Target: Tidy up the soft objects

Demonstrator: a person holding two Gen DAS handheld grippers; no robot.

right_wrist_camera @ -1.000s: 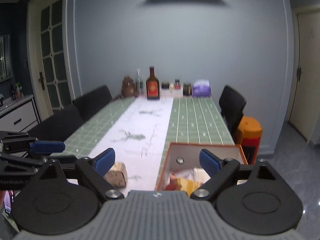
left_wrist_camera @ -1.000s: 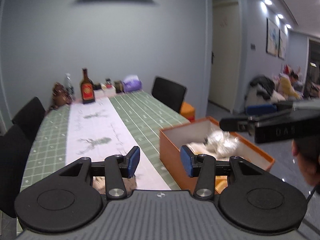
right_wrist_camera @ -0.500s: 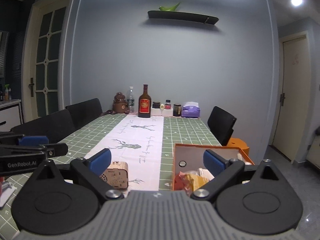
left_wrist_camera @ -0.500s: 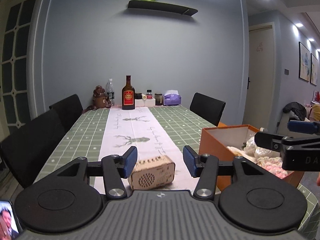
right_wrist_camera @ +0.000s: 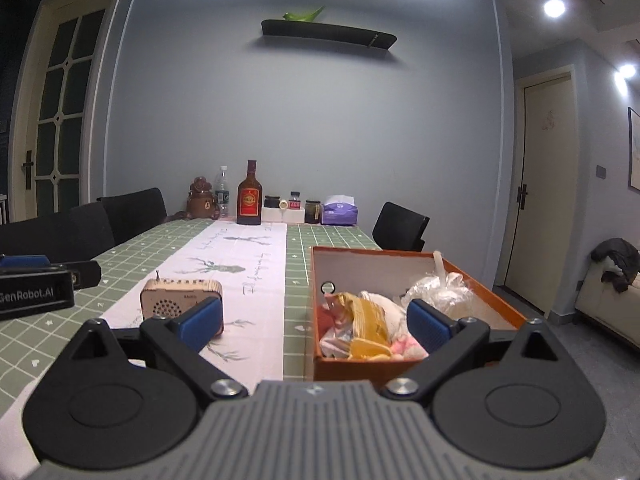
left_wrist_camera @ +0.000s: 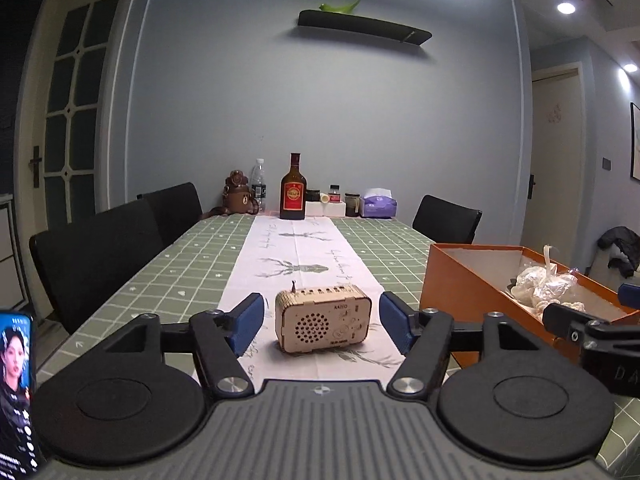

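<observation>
Left wrist view: left gripper (left_wrist_camera: 322,323) jaws wide, nothing held, blue pads either side of a small wooden radio (left_wrist_camera: 322,317) that stands upright on the white runner (left_wrist_camera: 298,258) further out; radio is beyond the pads, no contact visible. Orange box (left_wrist_camera: 460,292) sits on the green checked tablecloth (left_wrist_camera: 192,264) to the right of the radio, open top, with white bagged soft items (left_wrist_camera: 540,286) inside near its right wall. Right gripper's body pokes in at the right edge, in front of the box. Phone (left_wrist_camera: 16,392) with a lit screen at the bottom left. Far end of the table: brown bottle (left_wrist_camera: 293,190), water bottle, bear figure (left_wrist_camera: 236,196), jars, purple tissue pack (left_wrist_camera: 378,205). Right wrist view: right gripper (right_wrist_camera: 316,322) jaws wide, empty, aimed at the near end of the orange box (right_wrist_camera: 400,364). Inside the box: yellow crinkled bag (right_wrist_camera: 366,316), white and pink soft pieces at the near end, clear bag of white stuff (right_wrist_camera: 438,290) further back. Radio (right_wrist_camera: 180,300) is left of the box on the runner, partly behind the left pad. Left gripper's body at the left edge over the tablecloth.
</observation>
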